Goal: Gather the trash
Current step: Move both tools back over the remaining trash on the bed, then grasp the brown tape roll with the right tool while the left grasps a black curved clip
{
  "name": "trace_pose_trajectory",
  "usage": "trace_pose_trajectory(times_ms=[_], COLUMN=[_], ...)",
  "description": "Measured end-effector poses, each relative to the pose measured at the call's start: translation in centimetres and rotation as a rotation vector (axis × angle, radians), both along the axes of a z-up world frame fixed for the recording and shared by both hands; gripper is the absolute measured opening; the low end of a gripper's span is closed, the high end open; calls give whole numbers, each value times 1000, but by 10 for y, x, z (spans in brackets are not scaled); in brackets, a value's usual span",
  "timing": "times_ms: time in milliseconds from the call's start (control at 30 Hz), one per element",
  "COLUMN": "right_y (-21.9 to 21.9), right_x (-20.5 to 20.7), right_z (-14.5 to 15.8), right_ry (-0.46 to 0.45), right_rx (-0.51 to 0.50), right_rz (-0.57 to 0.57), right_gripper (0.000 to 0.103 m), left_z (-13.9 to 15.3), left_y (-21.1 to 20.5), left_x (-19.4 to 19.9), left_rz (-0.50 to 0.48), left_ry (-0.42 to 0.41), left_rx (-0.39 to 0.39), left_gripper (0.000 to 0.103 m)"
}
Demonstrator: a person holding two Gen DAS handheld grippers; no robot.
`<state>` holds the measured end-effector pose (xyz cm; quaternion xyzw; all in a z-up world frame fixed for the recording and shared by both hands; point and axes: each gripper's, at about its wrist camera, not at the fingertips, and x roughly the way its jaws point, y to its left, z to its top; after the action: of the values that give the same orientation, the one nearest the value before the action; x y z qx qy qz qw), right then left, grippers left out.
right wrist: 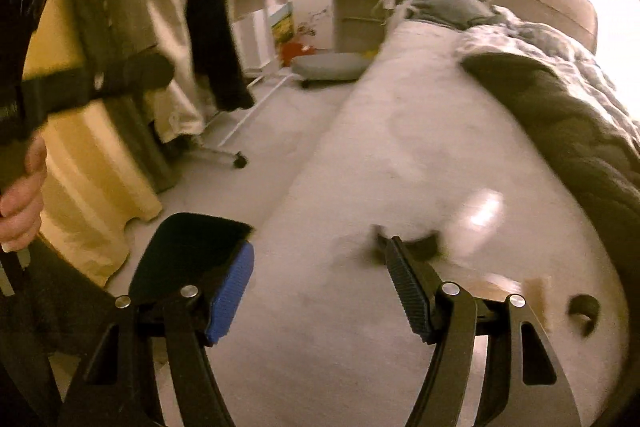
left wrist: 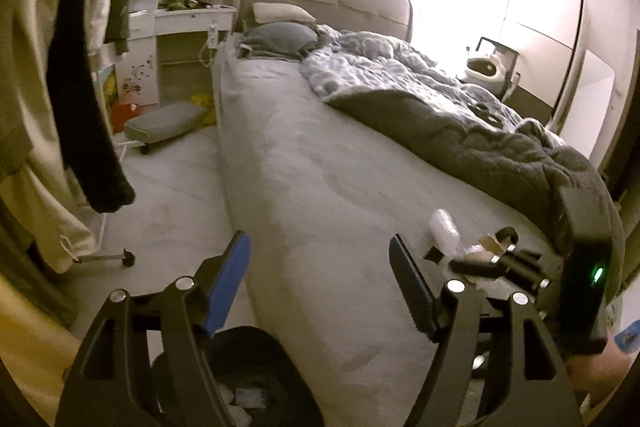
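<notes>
1. The left gripper [left wrist: 320,291] stood wide apart and empty above a black trash bag [left wrist: 256,379].
2. The right gripper [right wrist: 316,291] gaped empty too.
3. Crumpled plastic wrap [left wrist: 444,227] and cardboard scraps [left wrist: 490,243] lay just beyond on the bed [left wrist: 320,167], near the dark blanket [left wrist: 460,131].

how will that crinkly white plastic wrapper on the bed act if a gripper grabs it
The white plastic wrapper looks thin and crumpled, so it is probably very light and would collapse between the jaws rather than hold shape. Its glossy surface suggests it may slip. Lying on the soft bed sheet, it would likely slide or flutter if nudged.
</notes>
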<state>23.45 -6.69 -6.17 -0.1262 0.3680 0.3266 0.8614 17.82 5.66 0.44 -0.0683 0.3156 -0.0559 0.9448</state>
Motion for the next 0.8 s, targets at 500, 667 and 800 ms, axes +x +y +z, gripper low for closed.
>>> trace_pose_trajectory(times_ms=[500, 667, 800], right_y=[-81, -105, -125], right_x=[20, 27, 31], right_z=[9, 9, 2], right_ry=[-29, -21, 9], right_rx=[56, 83, 115], right_rz=[-173, -221, -254], right_gripper=[66, 63, 61], left_z=[-46, -61, -72], left_y=[-72, -92, -100], left_x=[35, 48, 58], left_rz=[-85, -105, -93], left_ry=[112, 167, 201], left_rx=[37, 20, -12], left_gripper=[75, 60, 56])
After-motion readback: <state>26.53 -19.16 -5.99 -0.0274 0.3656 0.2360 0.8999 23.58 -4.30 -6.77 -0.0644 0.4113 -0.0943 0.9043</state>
